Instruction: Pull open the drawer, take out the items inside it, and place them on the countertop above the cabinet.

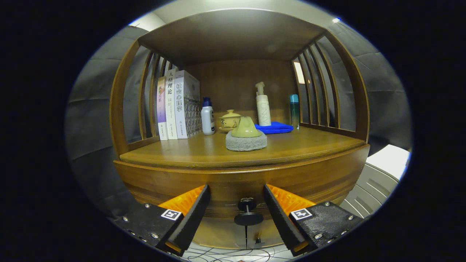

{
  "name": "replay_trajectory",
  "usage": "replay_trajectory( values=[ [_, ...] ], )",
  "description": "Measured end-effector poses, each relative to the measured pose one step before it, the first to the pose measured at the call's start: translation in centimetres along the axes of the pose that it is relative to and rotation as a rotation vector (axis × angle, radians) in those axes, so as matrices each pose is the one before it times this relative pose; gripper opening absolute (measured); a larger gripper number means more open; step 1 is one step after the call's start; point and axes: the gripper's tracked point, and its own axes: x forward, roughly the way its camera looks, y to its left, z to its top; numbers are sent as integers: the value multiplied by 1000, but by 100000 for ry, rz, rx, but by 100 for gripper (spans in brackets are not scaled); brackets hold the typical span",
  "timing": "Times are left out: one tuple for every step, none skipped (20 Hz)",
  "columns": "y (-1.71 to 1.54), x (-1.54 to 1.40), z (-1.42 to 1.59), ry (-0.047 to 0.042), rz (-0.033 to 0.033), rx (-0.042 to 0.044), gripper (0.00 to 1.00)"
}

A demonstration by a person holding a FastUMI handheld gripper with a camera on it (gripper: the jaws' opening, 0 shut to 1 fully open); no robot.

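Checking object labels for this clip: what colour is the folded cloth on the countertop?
The folded cloth is bright blue, seen in the gripper view beside the pump bottle.

**Knob between my fingers, countertop beyond**

My gripper is spread wide, the drawer knob between my fingers, untouched. At twelve o'clock, on the countertop, sits the scrubber. Behind it stands a lidded pot. At eleven o'clock stand the books, a small bottle right of them. At one o'clock a pump bottle stands on a cloth, a flask beside it.
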Motion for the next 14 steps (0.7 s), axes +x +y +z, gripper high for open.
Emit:
replay_trajectory(
  values=[
    [91, 8, -62, -405, -684, 142, 93],
    [49, -201, 189, -1838, 324, 1370, 93],
    [498, -312, 196, -464, 4462, 1432, 94],
    [372, -348, 351, 222, 4703, 687, 94],
    [-404, -863, 1503, -2009, 2098, -43, 94],
    [-723, -834, 2101, -3040, 1673, -391, 94],
    [-669, -971, 2539, -3839, 341, -138, 94],
    [-634, -1384, 3052, -3747, 430, 473, 94],
    [-303, -942, 2724, -3539, 513, 347, 94],
    [-354, -1291, 2860, -2234, 200, 421, 94],
    [33, -1110, 2146, -1417, 1416, -658, 94],
    [77, -1206, 1792, -381, 1263, -1970, 93],
    [-340, -1650, 1802, 398, -1273, -2397, 94],
    [17, -1357, 1309, -129, -805, -2320, 94]
  ],
)
